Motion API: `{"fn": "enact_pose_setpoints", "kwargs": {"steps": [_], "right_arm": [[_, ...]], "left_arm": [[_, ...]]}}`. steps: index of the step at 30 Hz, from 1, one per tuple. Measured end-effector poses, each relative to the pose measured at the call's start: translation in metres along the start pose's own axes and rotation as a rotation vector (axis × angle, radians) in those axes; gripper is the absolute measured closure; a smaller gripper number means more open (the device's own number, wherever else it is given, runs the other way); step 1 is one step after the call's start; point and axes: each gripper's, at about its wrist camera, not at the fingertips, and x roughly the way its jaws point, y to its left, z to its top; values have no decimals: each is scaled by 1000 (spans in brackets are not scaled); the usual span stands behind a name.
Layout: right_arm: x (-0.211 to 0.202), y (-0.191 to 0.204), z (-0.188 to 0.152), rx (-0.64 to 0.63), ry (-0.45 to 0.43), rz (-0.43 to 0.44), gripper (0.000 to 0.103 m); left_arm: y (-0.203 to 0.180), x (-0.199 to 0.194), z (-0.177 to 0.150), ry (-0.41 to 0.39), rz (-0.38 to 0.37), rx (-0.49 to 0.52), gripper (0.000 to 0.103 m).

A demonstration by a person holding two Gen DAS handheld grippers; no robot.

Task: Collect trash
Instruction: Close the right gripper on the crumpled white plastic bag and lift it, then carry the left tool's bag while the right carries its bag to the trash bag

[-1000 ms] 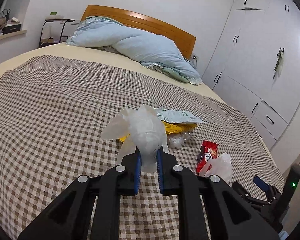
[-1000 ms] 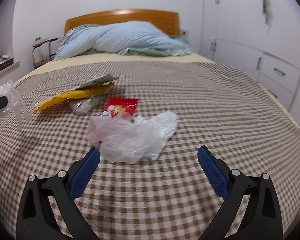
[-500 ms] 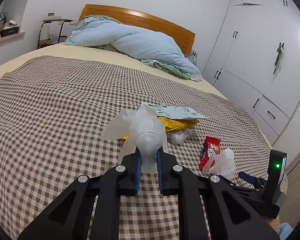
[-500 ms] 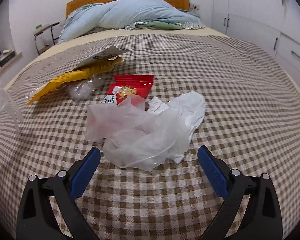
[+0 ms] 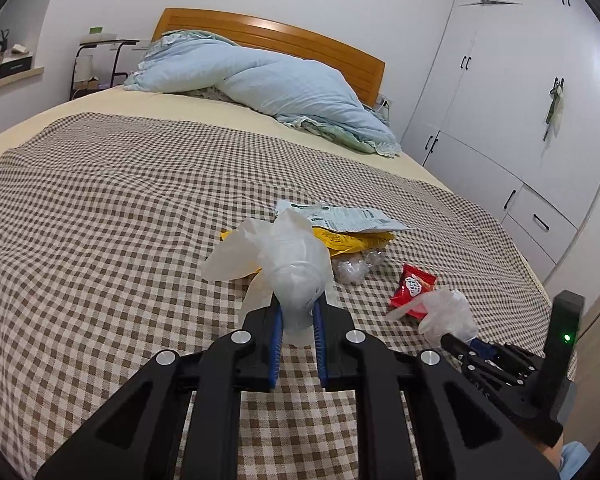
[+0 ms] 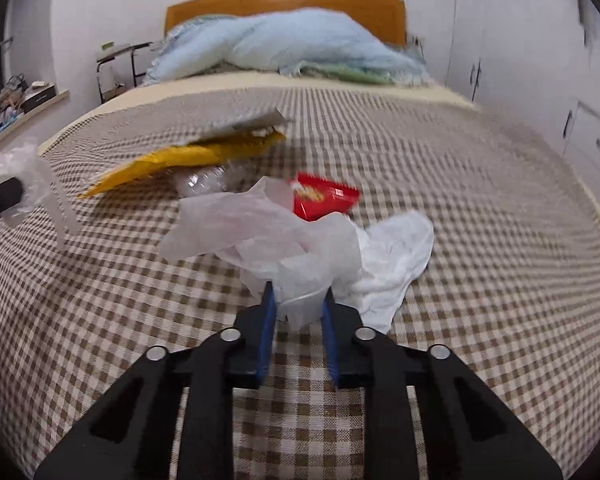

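My left gripper [image 5: 296, 316] is shut on a crumpled clear plastic bag [image 5: 288, 256] held above the checked bedspread. My right gripper [image 6: 298, 300] is shut on another thin clear plastic bag [image 6: 260, 228], which lies against a white crumpled tissue [image 6: 396, 252]. Behind it lie a red snack wrapper [image 6: 324, 198], a yellow packet [image 6: 180, 160] under a grey printed wrapper [image 6: 240, 124], and a small clear crumpled wrapper [image 6: 208, 180]. The same pile shows in the left wrist view: red wrapper [image 5: 414, 284], yellow packet [image 5: 352, 240]. The right gripper [image 5: 460, 340] shows at lower right there.
The trash lies on a bed with a brown checked cover [image 5: 100, 220]. A pale blue duvet [image 5: 268, 88] is bunched at the wooden headboard [image 5: 300, 40]. White wardrobes [image 5: 520, 100] stand on the right. A small side table [image 5: 100, 56] stands at the left.
My right gripper moved forward and closed from wide open onto the clear plastic bag beside the tissue. My left gripper stayed shut on its bag, shifting slightly.
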Motion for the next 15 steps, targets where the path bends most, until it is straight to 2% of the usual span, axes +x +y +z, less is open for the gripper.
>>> {"fn": "enact_pose_setpoints", "kwargs": {"steps": [4, 10, 15], "right_arm": [[-11, 8, 0, -35, -43, -9, 88], [-49, 18, -14, -106, -171, -52, 88], [-81, 13, -26, -84, -291, -64, 88]], "left_arm": [[1, 4, -3, 0, 0, -7, 92], [-7, 5, -1, 2, -10, -1, 92], [-5, -1, 4, -6, -17, 6, 92]]}}
